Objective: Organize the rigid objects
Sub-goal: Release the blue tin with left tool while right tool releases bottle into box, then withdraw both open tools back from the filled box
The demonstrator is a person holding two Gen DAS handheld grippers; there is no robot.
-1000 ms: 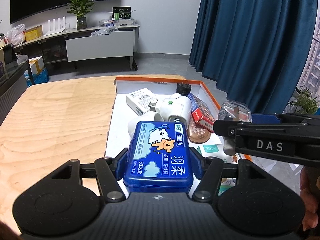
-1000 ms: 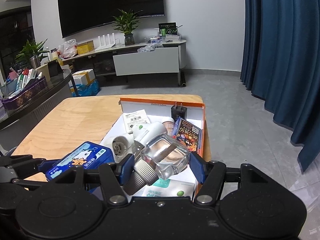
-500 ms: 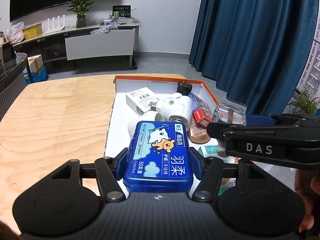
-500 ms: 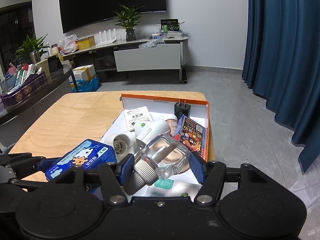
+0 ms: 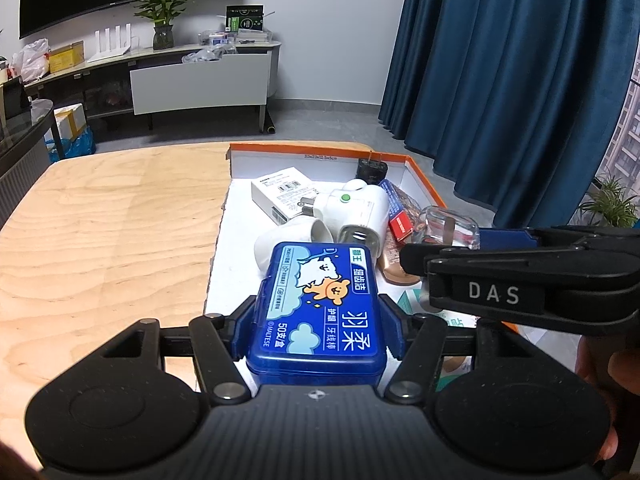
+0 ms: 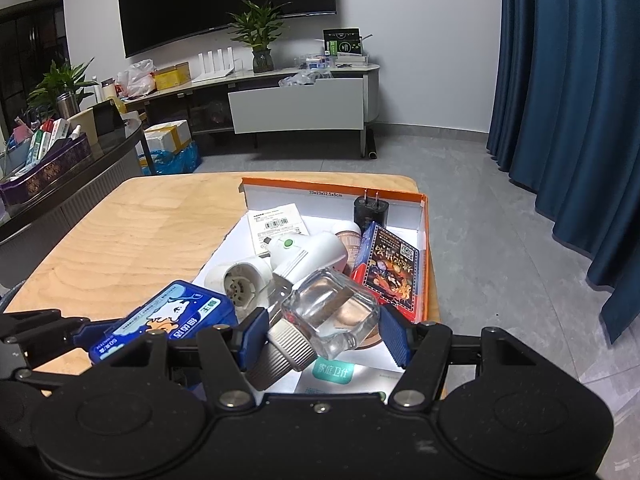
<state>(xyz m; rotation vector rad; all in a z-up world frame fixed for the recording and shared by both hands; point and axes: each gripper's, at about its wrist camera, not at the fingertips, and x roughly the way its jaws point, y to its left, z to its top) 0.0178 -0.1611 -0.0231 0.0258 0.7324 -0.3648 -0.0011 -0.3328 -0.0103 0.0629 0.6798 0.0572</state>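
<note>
My left gripper (image 5: 322, 320) is shut on a blue plastic box (image 5: 320, 304) with a cartoon label, held flat above the near left part of an orange-rimmed cardboard box (image 5: 316, 148). Its jaws press on the blue box's two long sides. My right gripper (image 6: 324, 332) is shut on a clear glass bottle (image 6: 332, 312) with a ribbed silver cap, tilted cap-down over the box's near right part. In the left wrist view the right gripper (image 5: 480, 276) reaches in from the right with the bottle (image 5: 448, 224). The blue box (image 6: 168, 324) shows at the right wrist view's lower left.
Inside the cardboard box (image 6: 332, 182) lie a white carton (image 5: 280, 192), a white plug-in device (image 5: 356, 208), a white socket piece (image 5: 288, 240), a black charger (image 5: 372, 168), a red card pack (image 5: 400, 216) and a tan bottle (image 5: 394, 268). The wooden table (image 5: 100, 240) extends left; a hand (image 5: 612, 372) shows at the right.
In the left wrist view the right gripper with the glass bottle has drifted a little to the left, over the cardboard box. The left gripper and blue box have kept still.
</note>
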